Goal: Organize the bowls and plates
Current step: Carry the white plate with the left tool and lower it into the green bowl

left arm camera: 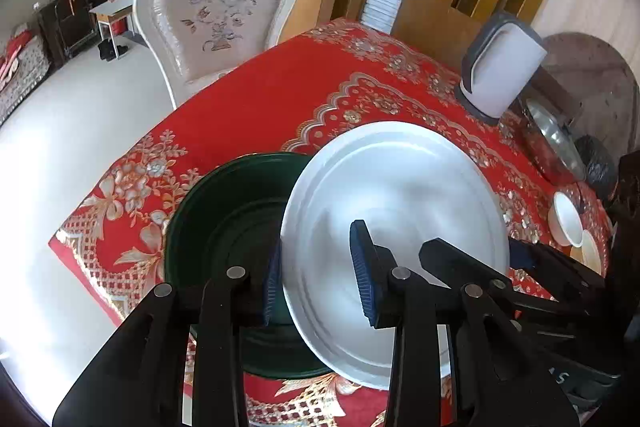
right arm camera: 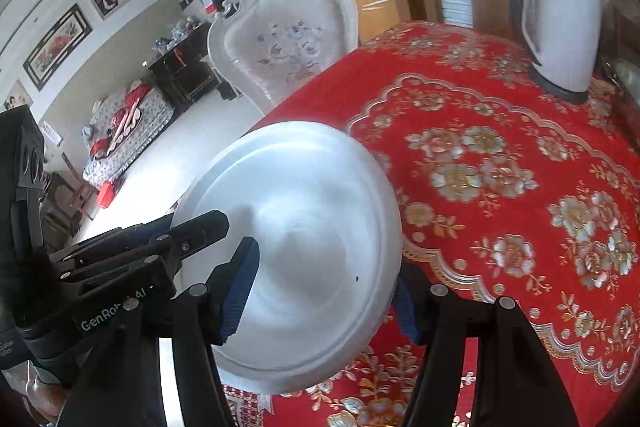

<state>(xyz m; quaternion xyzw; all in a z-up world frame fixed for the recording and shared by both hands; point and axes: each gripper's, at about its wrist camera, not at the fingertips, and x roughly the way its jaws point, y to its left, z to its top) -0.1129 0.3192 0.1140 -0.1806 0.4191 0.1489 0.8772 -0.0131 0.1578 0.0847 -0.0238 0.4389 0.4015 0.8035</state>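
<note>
A plain white plate [left arm camera: 396, 211] overlaps a dark green bowl [left arm camera: 228, 227] on a red tablecloth [left arm camera: 256, 115] patterned with gold and silver flowers and scalloped borders. Blue ribbed pads [left arm camera: 362, 267] tip black gripper arms. A white and grey kettle [left arm camera: 500, 63] stands near the tabletop's far edge.

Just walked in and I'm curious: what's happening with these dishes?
A person is working two handheld tools on a round white plate. The left tool clamps one rim, and the right tool straddles the opposite rim, grip unclear. The plate is tilted, partly over a dark green bowl on the red floral tablecloth.
</note>
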